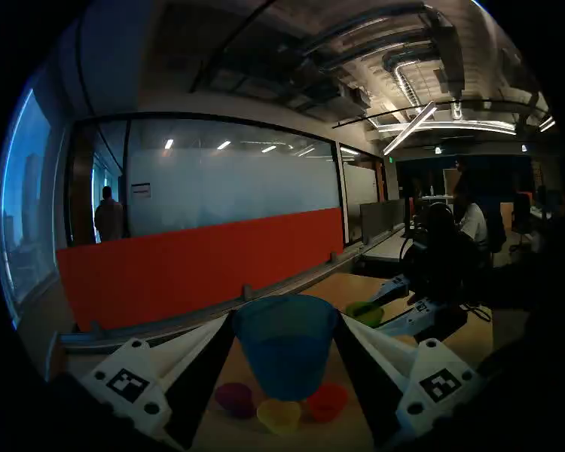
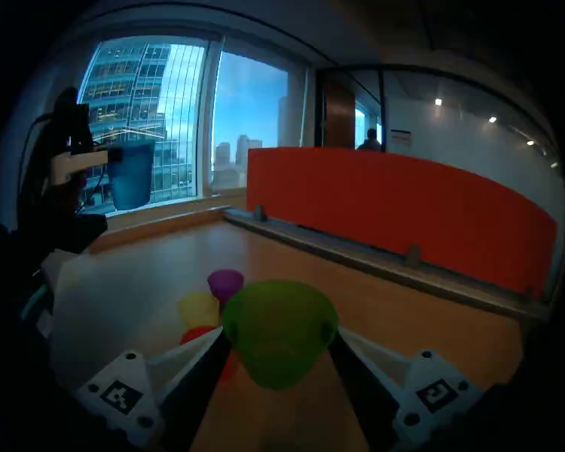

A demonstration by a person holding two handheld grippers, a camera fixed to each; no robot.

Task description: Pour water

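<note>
Pinches blue cup (image 1: 286,365) between both fingers of left gripper (image 1: 286,331), upright, lifted well above wooden table (image 1: 350,288). Clamps green cup (image 2: 280,324) in right gripper (image 2: 280,354), both fingers pressed on its sides, upright. Has three small cups clustered on table: purple cup (image 1: 235,398), yellow cup (image 1: 279,414), red cup (image 1: 328,401). Shows cluster below blue cup in left gripper view, just behind green cup in right gripper view. Cannot tell water level.

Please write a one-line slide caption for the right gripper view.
Right gripper holds a translucent green plastic cup; small purple cup, yellow cup and red cup behind it on wooden table.
</note>
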